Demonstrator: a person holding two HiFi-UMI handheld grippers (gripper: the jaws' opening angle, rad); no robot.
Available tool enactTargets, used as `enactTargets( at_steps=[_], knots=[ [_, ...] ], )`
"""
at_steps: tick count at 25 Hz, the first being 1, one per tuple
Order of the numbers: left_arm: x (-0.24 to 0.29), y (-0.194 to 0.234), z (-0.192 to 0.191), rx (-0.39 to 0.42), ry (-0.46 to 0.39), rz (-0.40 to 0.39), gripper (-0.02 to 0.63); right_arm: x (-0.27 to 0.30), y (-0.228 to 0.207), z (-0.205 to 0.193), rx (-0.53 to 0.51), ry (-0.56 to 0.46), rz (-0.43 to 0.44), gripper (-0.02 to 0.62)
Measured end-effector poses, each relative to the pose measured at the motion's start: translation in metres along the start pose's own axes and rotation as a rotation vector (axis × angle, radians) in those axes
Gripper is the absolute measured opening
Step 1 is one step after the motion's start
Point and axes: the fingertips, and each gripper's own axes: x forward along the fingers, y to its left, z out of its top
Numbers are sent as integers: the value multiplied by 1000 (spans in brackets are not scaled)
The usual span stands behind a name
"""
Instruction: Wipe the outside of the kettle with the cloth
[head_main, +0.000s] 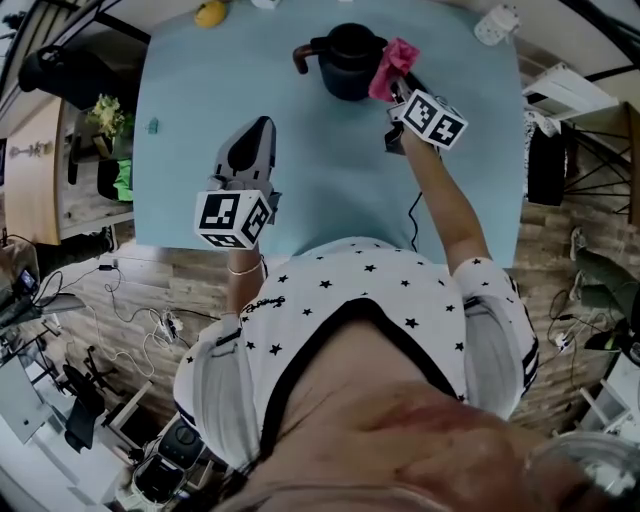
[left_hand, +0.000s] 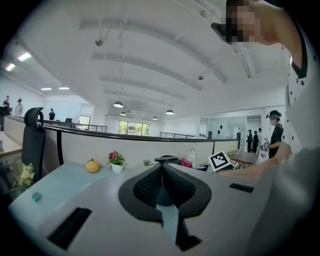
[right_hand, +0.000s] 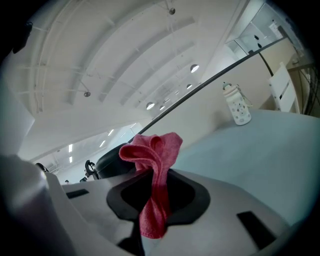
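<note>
A dark kettle (head_main: 350, 60) with a brown handle stands at the far middle of the light blue table (head_main: 200, 100). My right gripper (head_main: 400, 88) is shut on a pink cloth (head_main: 393, 66), and the cloth touches the kettle's right side. In the right gripper view the cloth (right_hand: 155, 180) hangs out of the jaws, with the kettle (right_hand: 112, 162) just behind it. My left gripper (head_main: 262, 128) hovers over the table's near middle, shut and empty, well short of the kettle (left_hand: 167, 160).
A yellow fruit (head_main: 210, 13) lies at the table's far edge, and a small flower pot (left_hand: 117, 163) stands beside the fruit (left_hand: 92, 166). A white spotted bottle (head_main: 497, 24) is at the far right corner. A shelf (head_main: 570, 95) stands right of the table.
</note>
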Motion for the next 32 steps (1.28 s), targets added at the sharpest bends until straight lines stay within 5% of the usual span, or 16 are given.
enactTargets(
  at_steps=[32],
  knots=[
    [14,9,-17,-32,59,15,29,40,-69,-83,-150,316,-163,55]
  ],
)
